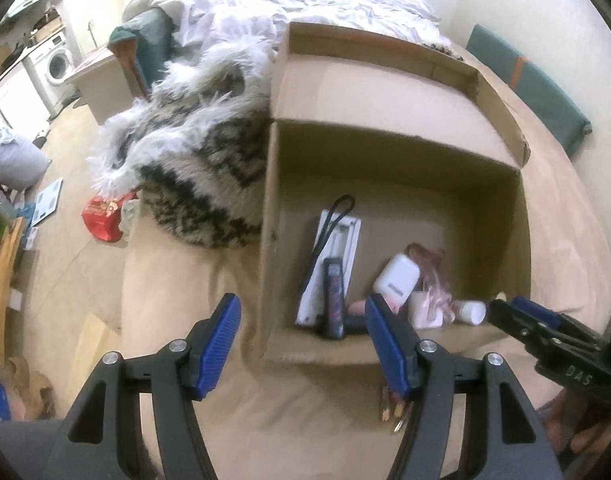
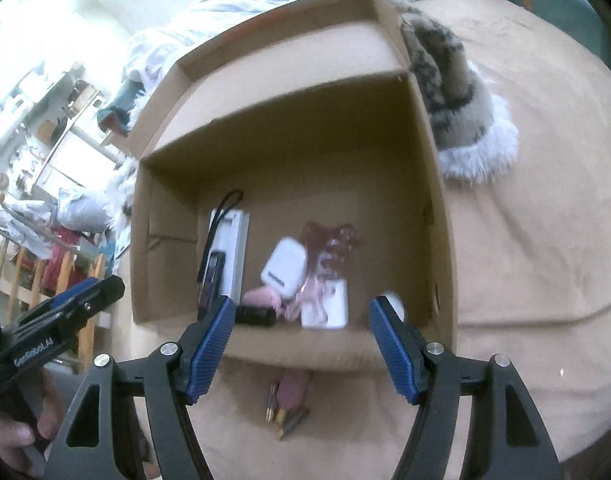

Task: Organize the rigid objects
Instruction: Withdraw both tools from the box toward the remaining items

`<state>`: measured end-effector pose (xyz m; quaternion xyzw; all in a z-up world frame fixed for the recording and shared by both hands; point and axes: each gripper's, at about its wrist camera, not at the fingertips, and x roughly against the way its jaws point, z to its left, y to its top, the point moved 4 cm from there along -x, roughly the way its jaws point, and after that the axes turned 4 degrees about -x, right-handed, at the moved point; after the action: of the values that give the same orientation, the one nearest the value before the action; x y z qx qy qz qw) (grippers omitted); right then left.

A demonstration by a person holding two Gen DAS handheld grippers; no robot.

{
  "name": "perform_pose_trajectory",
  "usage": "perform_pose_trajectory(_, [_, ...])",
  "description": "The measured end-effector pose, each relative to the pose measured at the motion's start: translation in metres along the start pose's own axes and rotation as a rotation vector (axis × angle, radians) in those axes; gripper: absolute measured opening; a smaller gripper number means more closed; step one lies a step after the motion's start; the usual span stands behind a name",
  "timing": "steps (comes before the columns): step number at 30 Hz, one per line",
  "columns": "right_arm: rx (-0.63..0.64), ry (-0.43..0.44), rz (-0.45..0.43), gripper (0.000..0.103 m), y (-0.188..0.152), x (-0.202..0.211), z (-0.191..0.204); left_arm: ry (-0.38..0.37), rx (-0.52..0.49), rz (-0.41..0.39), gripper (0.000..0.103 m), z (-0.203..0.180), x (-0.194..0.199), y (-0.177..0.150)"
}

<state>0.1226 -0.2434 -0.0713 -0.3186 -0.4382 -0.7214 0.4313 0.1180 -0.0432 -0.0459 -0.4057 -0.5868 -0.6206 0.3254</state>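
- On the tan bedcover, an open cardboard box (image 1: 393, 160) holds the sorted items: a white case (image 1: 393, 280) at centre, a flat white packet (image 1: 337, 248) at its 9 o'clock, a small white bottle (image 1: 471, 311) at its 4 o'clock.
- Left gripper (image 1: 303, 342): jaws apart, nothing between them.
- Right gripper (image 2: 301, 344): jaws apart, empty.
- Keys (image 2: 285, 412) lie outside the box, at its 6 o'clock.

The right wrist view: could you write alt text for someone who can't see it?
An open cardboard box on a tan bedspread holds a white case and other small items. The open right gripper hangs empty before it, a bunch of keys lying below.
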Motion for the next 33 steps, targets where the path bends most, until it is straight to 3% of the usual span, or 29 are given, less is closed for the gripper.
perform_pose_trajectory(14, [0.009, -0.036, 0.023, 0.074, -0.041, 0.009, -0.014, 0.005, 0.066, 0.098, 0.061, 0.015, -0.021, -0.058])
perform_pose_trajectory(21, [-0.022, -0.044, 0.043, 0.074, -0.042, 0.003, -0.020, 0.012, 0.089, 0.104, 0.061, 0.019, -0.027, -0.059])
perform_pose_trajectory(33, [-0.126, 0.012, 0.182, 0.074, -0.045, -0.040, -0.022, 0.013, 0.158, 0.136, 0.061, 0.028, -0.033, -0.059])
